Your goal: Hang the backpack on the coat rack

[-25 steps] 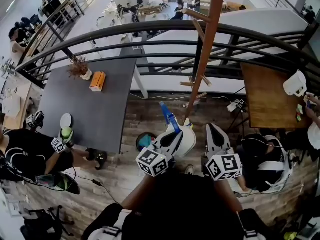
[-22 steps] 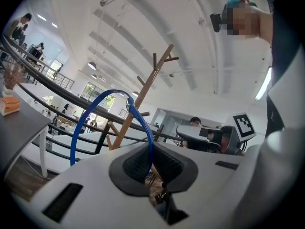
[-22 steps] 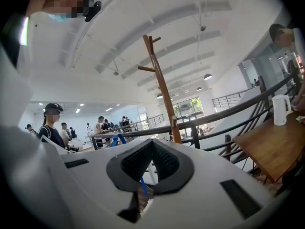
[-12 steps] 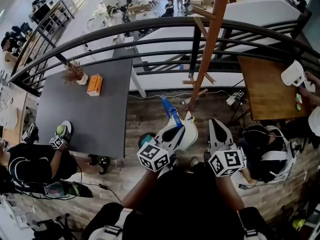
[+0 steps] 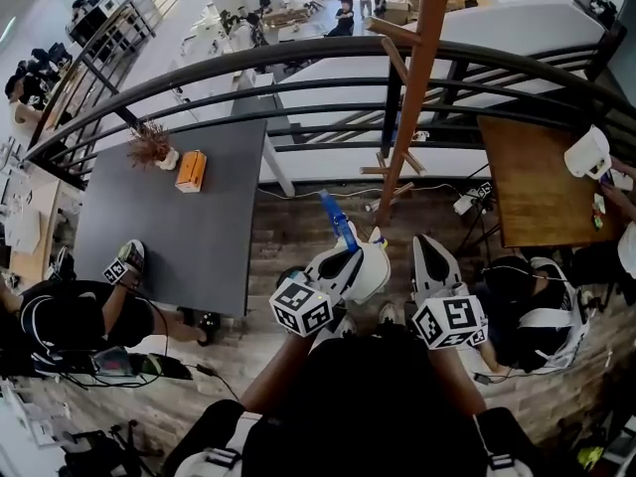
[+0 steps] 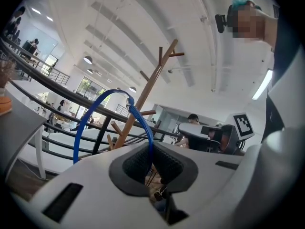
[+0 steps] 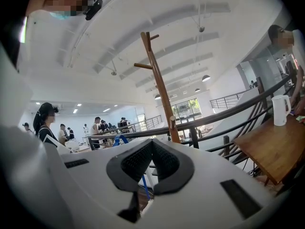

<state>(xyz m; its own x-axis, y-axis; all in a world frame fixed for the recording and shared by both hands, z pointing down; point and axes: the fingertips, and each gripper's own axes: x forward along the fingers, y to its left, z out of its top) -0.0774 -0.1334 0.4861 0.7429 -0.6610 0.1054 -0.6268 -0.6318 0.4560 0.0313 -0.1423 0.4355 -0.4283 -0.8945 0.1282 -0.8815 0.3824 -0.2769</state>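
Note:
My left gripper (image 5: 366, 258) is shut on a thin blue carry loop (image 5: 336, 221) that arches up out of its jaws; in the left gripper view the blue loop (image 6: 102, 113) rises from the pinch of the left gripper (image 6: 151, 150). A small teal patch (image 5: 289, 279) shows just under that gripper; the backpack's body is otherwise hidden. The wooden coat rack (image 5: 412, 97) stands straight ahead, its pole and pegs beyond both grippers, and the coat rack (image 6: 145, 97) lies behind the loop. My right gripper (image 5: 429, 258) sits beside the left, shut on nothing, facing the coat rack (image 7: 159, 92).
A black curved railing (image 5: 298, 63) runs behind the rack. A dark grey table (image 5: 169, 227) at left carries an orange box (image 5: 192, 170) and a dried plant (image 5: 153, 145). A wooden table (image 5: 532, 192) with a white kettle (image 5: 588, 155) is at right. Seated people flank me.
Both grippers hold nearly the same place, with the blue loop still pinched in the left one. The person at the left table has shifted an arm.

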